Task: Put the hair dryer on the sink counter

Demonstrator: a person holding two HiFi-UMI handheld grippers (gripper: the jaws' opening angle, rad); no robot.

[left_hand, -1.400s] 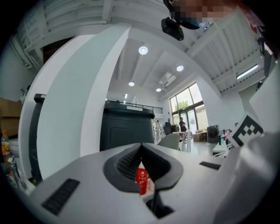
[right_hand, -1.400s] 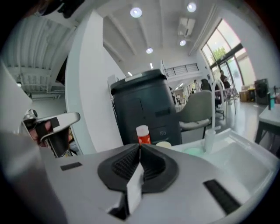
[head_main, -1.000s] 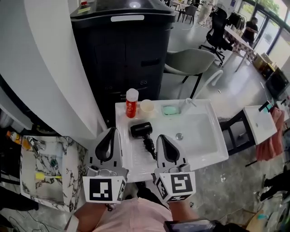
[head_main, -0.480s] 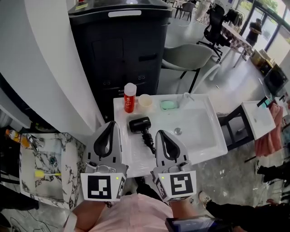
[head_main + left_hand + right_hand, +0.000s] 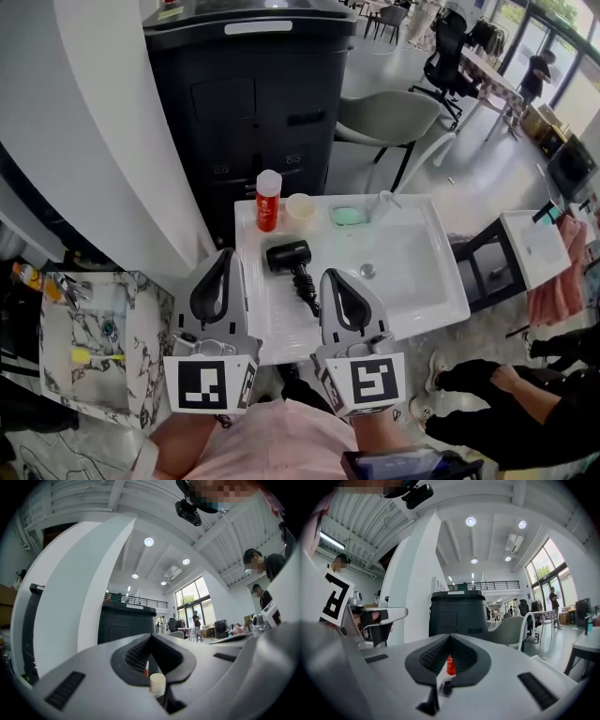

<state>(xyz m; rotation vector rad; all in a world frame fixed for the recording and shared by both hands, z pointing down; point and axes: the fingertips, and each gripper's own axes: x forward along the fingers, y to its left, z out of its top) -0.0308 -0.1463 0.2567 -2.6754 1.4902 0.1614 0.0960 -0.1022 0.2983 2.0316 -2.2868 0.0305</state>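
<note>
Looking down, I see the white sink counter [image 5: 281,323] with the black hair dryer [image 5: 287,254] lying left of the basin. My left gripper [image 5: 225,255] and right gripper [image 5: 331,276] hang nearby, jaws together, empty. The dryer looks rigid, light and smooth-shelled; I'd pinch its handle [image 5: 300,275].

Black hair dryer [image 5: 289,256], white worktop [image 5: 272,323].
Red bottle [image 5: 268,214] with white cap, cream cup [image 5: 301,208], mint-green soap [image 5: 347,217], dark cabinet [image 5: 253,103].
</note>
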